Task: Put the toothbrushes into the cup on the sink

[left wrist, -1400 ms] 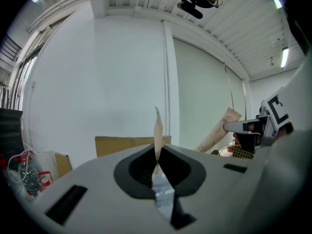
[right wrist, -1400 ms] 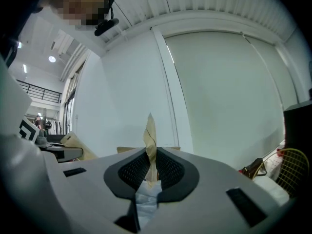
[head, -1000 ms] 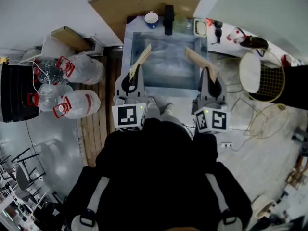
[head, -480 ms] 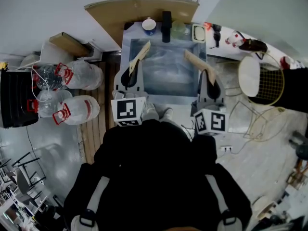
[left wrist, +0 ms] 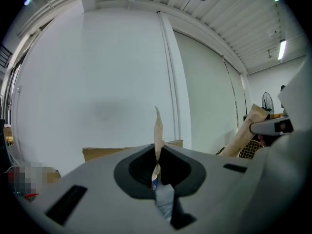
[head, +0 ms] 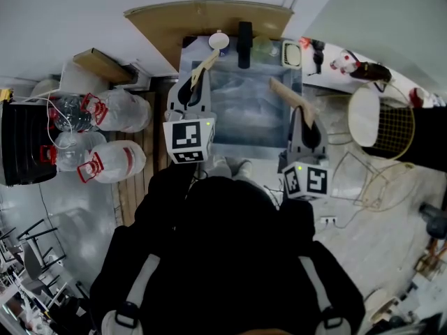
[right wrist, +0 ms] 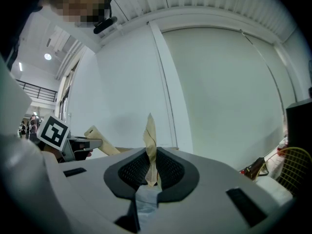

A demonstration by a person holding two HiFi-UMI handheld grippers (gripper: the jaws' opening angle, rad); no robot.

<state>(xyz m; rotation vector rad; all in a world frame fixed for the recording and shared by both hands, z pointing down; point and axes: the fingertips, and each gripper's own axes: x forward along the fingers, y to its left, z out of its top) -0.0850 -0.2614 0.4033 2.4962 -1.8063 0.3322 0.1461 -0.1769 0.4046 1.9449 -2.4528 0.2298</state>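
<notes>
A white cup (head: pixel 218 41) stands on the sink's (head: pixel 251 139) back rim, left of the black faucet (head: pixel 244 35). My left gripper (head: pixel 193 91) is shut on a tan paper-wrapped toothbrush (head: pixel 205 67) whose far end reaches up close beside the cup. In the left gripper view that wrapper (left wrist: pixel 158 130) stands upright between the closed jaws of the left gripper (left wrist: pixel 157 165). My right gripper (head: pixel 305 122) hangs over the sink's right side, shut on a second wrapped toothbrush (head: pixel 288 93). The right gripper view shows this wrapper (right wrist: pixel 150 147) pinched in the right gripper (right wrist: pixel 151 173).
Large water jugs (head: pixel 115 107) and a black crate (head: pixel 24 138) sit on the floor at left. A wire basket (head: pixel 391 121) stands at right. A soap dish (head: pixel 291 53) and a clear glass (head: pixel 260 44) sit on the sink's back rim, with a wooden board (head: pixel 202 12) behind.
My left gripper has moved forward along the sink's left side, bringing its toothbrush up near the cup. The right gripper has stayed almost where it was.
</notes>
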